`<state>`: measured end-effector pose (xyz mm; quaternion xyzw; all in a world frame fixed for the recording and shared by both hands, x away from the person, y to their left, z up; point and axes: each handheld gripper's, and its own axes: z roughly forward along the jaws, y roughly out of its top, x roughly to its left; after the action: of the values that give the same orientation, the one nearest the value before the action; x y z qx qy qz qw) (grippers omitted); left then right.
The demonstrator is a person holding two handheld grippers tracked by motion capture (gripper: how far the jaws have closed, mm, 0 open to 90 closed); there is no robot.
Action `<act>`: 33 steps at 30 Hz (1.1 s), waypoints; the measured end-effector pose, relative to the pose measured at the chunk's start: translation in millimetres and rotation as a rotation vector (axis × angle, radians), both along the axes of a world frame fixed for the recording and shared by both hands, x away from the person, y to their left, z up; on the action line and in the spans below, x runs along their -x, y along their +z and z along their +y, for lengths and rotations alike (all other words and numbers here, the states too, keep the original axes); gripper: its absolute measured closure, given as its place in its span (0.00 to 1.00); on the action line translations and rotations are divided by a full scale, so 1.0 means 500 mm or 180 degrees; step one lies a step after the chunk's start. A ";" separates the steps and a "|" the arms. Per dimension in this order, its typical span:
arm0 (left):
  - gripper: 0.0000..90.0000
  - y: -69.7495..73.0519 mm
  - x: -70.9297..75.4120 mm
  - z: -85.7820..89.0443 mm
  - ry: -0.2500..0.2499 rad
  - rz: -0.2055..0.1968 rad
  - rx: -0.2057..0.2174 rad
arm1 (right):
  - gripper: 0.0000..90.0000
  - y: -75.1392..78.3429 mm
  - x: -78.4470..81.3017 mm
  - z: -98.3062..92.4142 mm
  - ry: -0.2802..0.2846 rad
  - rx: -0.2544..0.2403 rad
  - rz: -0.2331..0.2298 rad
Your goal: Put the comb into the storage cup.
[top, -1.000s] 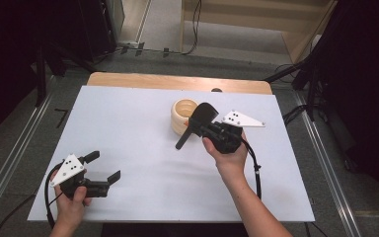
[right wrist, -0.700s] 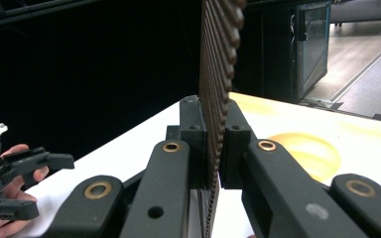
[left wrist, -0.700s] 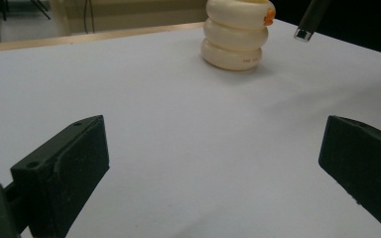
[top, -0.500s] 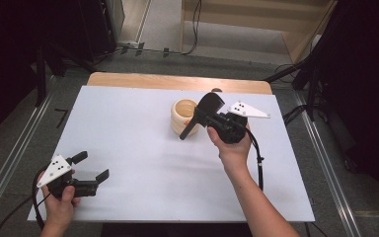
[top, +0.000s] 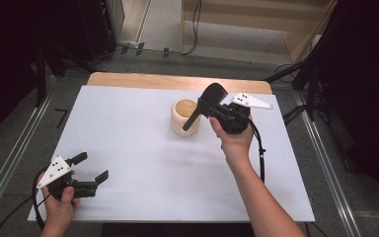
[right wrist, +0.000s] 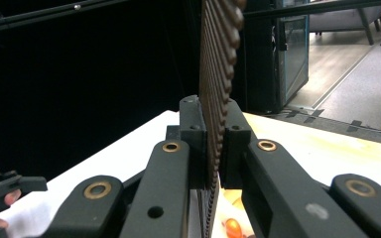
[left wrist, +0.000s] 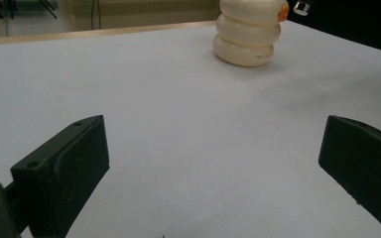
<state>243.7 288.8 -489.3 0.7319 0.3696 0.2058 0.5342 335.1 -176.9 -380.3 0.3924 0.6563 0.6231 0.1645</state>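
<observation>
Left gripper [top: 88,168] held low at the near left corner of the white table [top: 128,148], jaws spread wide apart with bare table between them. Far ahead of those jaws, well apart, a cream ribbed cup [left wrist: 248,32], top cut off by the frame edge in the left gripper view, a small orange patch at its upper right.

Right gripper [top: 203,106] raised just beside that cup [top: 185,117], jaws pressed together on a thin black ridged spatula-like tool [right wrist: 218,74]. Seen edge-on in the right gripper view, so true shape hard to make out; from the high view, a rounded black blade [top: 214,92] above the jaws and a dark handle slanting down across the cup's right rim, hiding part of the opening. Cannot tell whether the lower end touches the cup. Something orange glimpsed below the clamped jaws, too cropped to identify.

Beyond the table's far wooden edge [top: 177,81], grey floor, cables and a wooden frame; dark surroundings at both sides.
</observation>
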 end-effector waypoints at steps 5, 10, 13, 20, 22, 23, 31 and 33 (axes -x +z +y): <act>0.00 -0.001 0.001 -0.001 0.0024 -0.0014 0.0013 | 0.91 0.009 -0.013 -0.001 -0.0031 -0.0014 -0.0011; 0.00 -0.002 0.003 -0.004 0.0010 -0.0032 -0.0020 | 0.91 0.014 -0.025 -0.002 -0.0037 -0.0026 -0.0014; 0.00 -0.002 0.003 -0.004 0.0010 -0.0034 -0.0019 | 0.91 0.016 -0.032 -0.002 -0.0053 -0.0003 -0.0021; 0.00 -0.002 0.005 -0.006 0.0019 -0.0061 -0.0039 | 0.91 0.022 -0.048 -0.003 -0.0105 -0.0008 -0.0007; 0.00 -0.001 0.005 -0.006 0.0021 -0.0058 -0.0032 | 0.91 0.025 -0.052 -0.003 -0.0122 -0.0001 -0.0029; 0.00 -0.001 0.005 -0.006 0.0022 -0.0059 -0.0030 | 0.91 0.027 -0.054 -0.004 -0.0132 0.0008 -0.0035; 0.00 -0.002 0.005 -0.006 0.0024 -0.0062 -0.0027 | 0.91 0.034 -0.068 -0.005 -0.0211 0.0030 -0.0057; 0.00 -0.002 0.005 -0.006 0.0022 -0.0061 -0.0032 | 0.91 0.033 -0.074 -0.004 -0.0233 0.0038 -0.0046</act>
<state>241.0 286.0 -490.1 0.7313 0.3659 0.2165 0.5334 371.9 -179.1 -363.8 0.4106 0.6441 0.6155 0.1943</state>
